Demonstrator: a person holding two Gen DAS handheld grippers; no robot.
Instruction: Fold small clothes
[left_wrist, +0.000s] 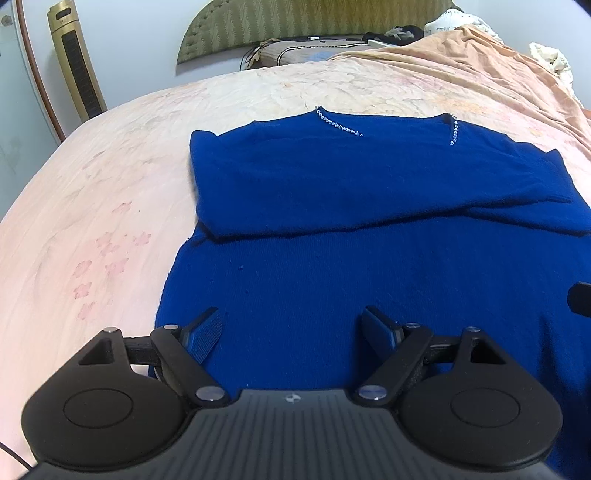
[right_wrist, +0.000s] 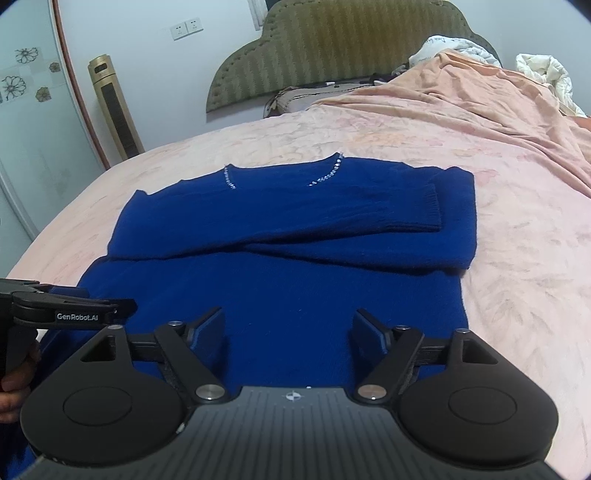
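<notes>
1. Nearest the lens in both wrist views: black claw housing with two round hubs and linkage arms.
2. Left claw (left_wrist: 291, 328): jaws spread wide, nothing between the pads; blue knit shows through the gap beneath.
3. Right claw (right_wrist: 288, 332): jaws likewise wide apart, holding nothing, poised over the lower part of the garment.
4. Blue sweater (right_wrist: 295, 236) lies flat on the bed (right_wrist: 517, 258), neckline toward the headboard (right_wrist: 332, 48), hem toward the cameras.
5. Both sleeves are folded across the chest, one overlapping the other; a ribbed cuff ends near the sweater's right edge in the right wrist view.
6. Rhinestone trim (left_wrist: 340, 125) runs along both sides of the neckline.
7. Left claw's body also appears at the left edge of the right wrist view, gripped by a hand (right_wrist: 14, 380), just beside the sweater's lower left corner.
8. Background: peach floral bedspread, rumpled blanket (right_wrist: 498, 110) at far right, tower fan (left_wrist: 75, 59) by the wall.
</notes>
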